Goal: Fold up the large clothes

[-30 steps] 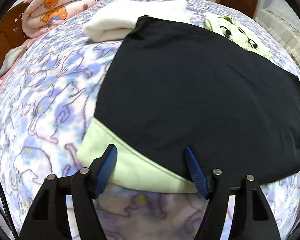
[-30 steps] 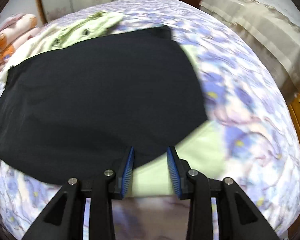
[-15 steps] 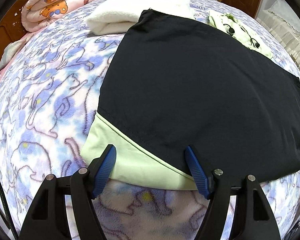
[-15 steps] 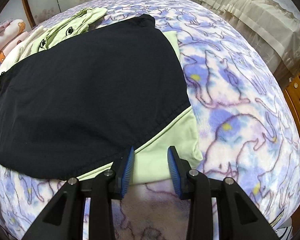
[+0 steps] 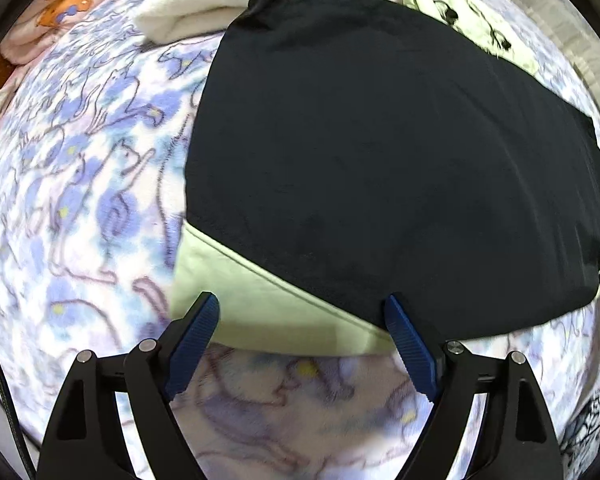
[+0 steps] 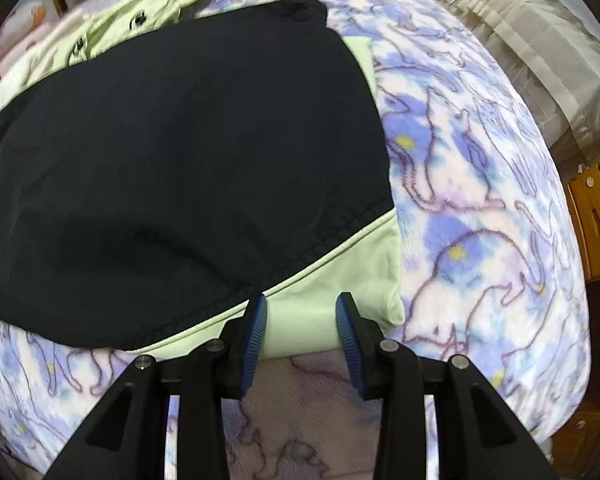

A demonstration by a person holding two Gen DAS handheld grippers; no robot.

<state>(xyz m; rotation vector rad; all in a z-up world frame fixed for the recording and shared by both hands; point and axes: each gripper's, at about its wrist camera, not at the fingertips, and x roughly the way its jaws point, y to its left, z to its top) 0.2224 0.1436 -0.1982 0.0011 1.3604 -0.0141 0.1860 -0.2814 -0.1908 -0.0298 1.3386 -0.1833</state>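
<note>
Both open — left hand-held gripper (image 5: 302, 322), right hand-held gripper (image 6: 302, 314) — at garment (image 5: 380, 152) hem

My left gripper (image 5: 302, 346) is matte black plastic, its two arms splayed into angular struts with triangular cut-outs. Each finger carries a blue ribbed pad (image 5: 410, 354) on its inner face. Four round silver screw heads (image 5: 147, 345) sit along the top of the linkage, two per side. A thin black cable (image 5: 4, 408) runs down the left edge. My right gripper (image 6: 302, 334) is built the same: black struts, blue ribbed pads (image 6: 254, 338), four silver screws (image 6: 389, 345).
</note>
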